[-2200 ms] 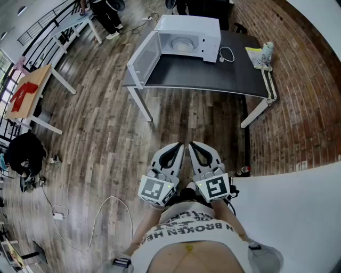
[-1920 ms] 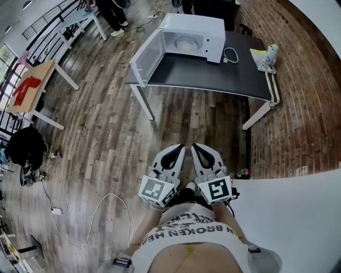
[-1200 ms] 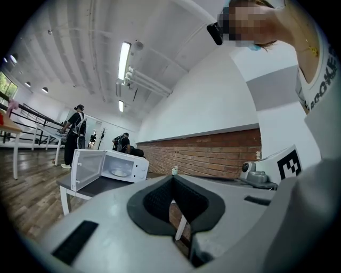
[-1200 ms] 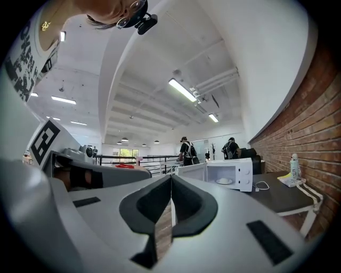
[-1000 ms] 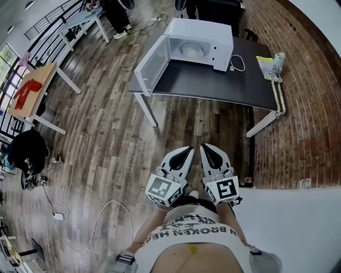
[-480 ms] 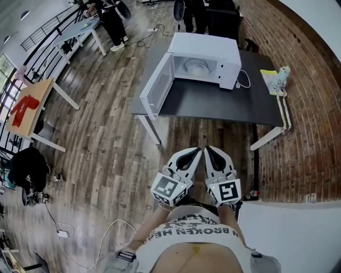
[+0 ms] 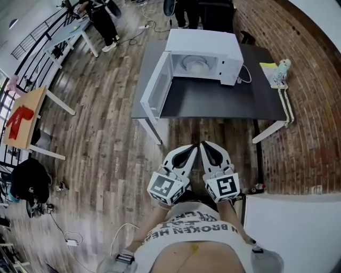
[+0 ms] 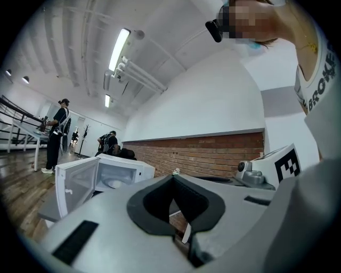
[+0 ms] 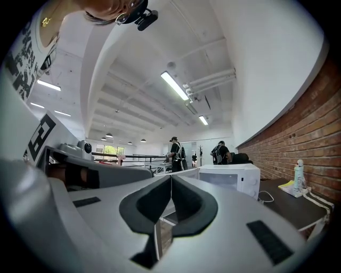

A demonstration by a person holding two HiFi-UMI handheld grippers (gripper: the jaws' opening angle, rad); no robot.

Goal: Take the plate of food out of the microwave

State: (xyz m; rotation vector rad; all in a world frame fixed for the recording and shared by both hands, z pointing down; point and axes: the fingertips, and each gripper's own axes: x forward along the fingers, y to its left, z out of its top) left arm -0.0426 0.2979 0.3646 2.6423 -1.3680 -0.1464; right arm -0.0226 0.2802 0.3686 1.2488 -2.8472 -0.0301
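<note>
A white microwave [image 7: 201, 49] stands on a dark table [image 7: 224, 101] with its door [image 7: 154, 88] swung open to the left. Inside it lies a pale plate [image 7: 193, 63]; I cannot make out any food on it. Both grippers are held side by side in front of the person's body, over the wooden floor and short of the table's near edge. My left gripper [image 7: 192, 150] and right gripper [image 7: 204, 146] are shut and hold nothing. The left gripper view shows the left gripper's [image 8: 171, 178] closed tips and the open microwave [image 8: 106, 173] beyond. The right gripper [image 9: 170, 178] faces the microwave's side [image 9: 229, 178].
A yellow paper and a small bottle [image 7: 278, 69] sit at the table's right end, with a white cable [image 7: 245, 78] beside the microwave. A brick wall [image 7: 303, 106] runs on the right. People [image 7: 101, 16] stand at the back. A wooden table with a red item [image 7: 21, 114] is far left.
The person has walked toward the table: the microwave and table have drawn nearer and shifted lower in the head view. Both grippers stay shut and side by side.
</note>
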